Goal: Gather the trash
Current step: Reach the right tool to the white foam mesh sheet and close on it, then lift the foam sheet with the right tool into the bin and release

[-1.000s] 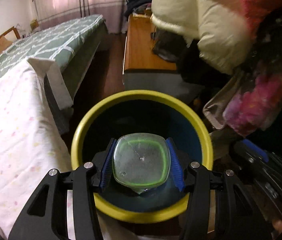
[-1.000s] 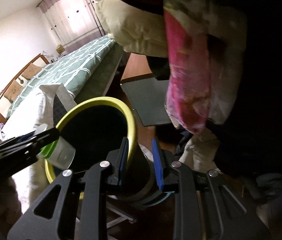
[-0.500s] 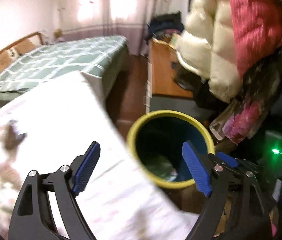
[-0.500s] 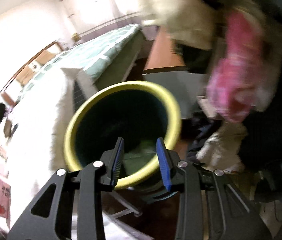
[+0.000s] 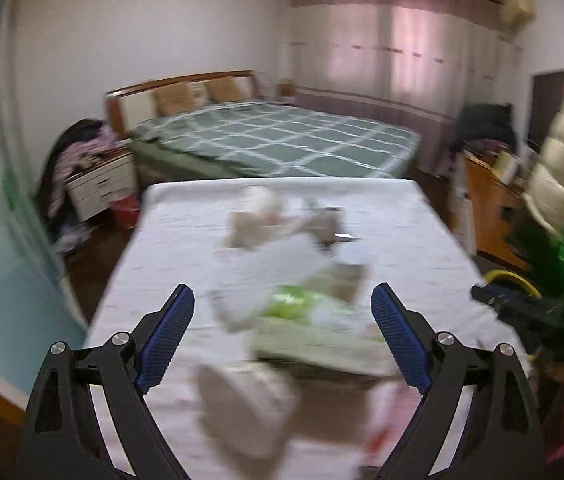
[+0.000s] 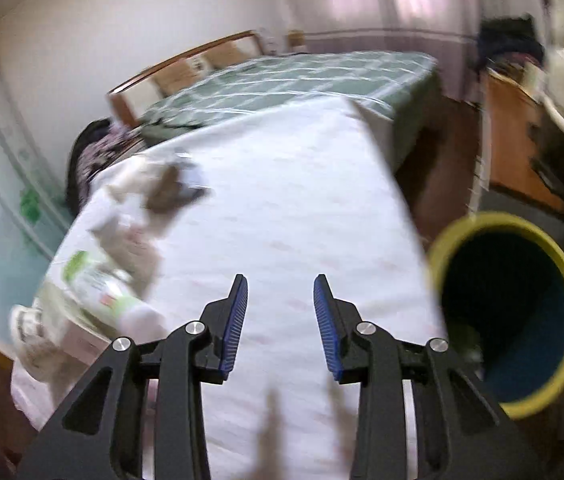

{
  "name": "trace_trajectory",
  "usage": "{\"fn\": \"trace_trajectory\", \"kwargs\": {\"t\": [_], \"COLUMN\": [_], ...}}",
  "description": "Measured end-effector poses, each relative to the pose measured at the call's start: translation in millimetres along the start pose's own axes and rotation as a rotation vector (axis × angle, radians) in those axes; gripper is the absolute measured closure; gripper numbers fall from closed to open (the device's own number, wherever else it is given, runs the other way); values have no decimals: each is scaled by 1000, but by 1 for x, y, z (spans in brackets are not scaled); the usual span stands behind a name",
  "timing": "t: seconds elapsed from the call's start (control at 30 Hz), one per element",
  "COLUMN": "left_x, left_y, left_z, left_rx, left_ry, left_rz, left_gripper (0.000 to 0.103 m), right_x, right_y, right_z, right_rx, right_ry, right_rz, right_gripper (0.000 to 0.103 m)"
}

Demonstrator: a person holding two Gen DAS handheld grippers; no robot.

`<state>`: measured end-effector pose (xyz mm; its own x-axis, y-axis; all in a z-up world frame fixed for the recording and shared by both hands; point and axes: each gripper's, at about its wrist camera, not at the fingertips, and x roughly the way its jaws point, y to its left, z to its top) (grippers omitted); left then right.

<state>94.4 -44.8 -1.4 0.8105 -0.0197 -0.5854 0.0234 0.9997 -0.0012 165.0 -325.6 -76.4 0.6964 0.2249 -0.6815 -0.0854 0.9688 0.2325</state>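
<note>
Left wrist view: left gripper [image 5: 282, 334] has just been spreading its blue-padded jaws, now wide apart with nothing between them, aimed over the blurred heap of crumpled white paper and wrappers [image 5: 282, 280] on the white-clothed table [image 5: 170, 248]. A green-and-white plastic bottle [image 5: 293, 300] lies in the heap, just ahead of the pads.

Risk, as I judge it: the pile is loose and overlapping, so a hasty pinch could catch only a corner and scatter the rest, or snag the cloth.

Right wrist view: right gripper [image 6: 280, 324], jaws partly apart and empty, over bare cloth. Only this view shows the yellow-rimmed dark round bin [image 6: 509, 312] open-mouthed beside the table edge — the left view catches just a sliver of rim.
</note>
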Motion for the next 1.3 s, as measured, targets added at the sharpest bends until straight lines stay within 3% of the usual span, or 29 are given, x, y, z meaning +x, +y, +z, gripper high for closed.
{"fn": "trace_trajectory", "kwargs": {"t": [0.17,0.3,0.4,0.53,0.73,0.83,0.93,1.0,1.3], "left_x": [10,15,21,28,36,37,40,40,29], "left_y": [56,79,91,101,103,103,104,104,98], "left_z": [-6,-10,-10,-11,-12,-13,-14,-14,-15], "left_rx": [-72,-86,-98,-109,-111,-114,-120,-125,-123], "left_ry": [10,5,8,13,24,24,28,29,3], "left_rz": [61,100,101,104,91,82,78,77,72], "left_gripper": [14,14,14,14,14,14,14,14,14], "right_x": [25,55,95,147,181,185,181,172,112], "right_y": [71,123,151,161,161,166,171,172,174], "right_z": [43,75,96,105,94,91,88,89,102], "right_rx": [-129,-226,-294,-336,-362,-370,-389,-397,-378], "right_ry": [-4,39,157,328,449,462,456,436,265], "right_rz": [61,89,98,58,61,67,79,79,125], "right_gripper": [63,58,54,52,52,53,81,92,96]}}
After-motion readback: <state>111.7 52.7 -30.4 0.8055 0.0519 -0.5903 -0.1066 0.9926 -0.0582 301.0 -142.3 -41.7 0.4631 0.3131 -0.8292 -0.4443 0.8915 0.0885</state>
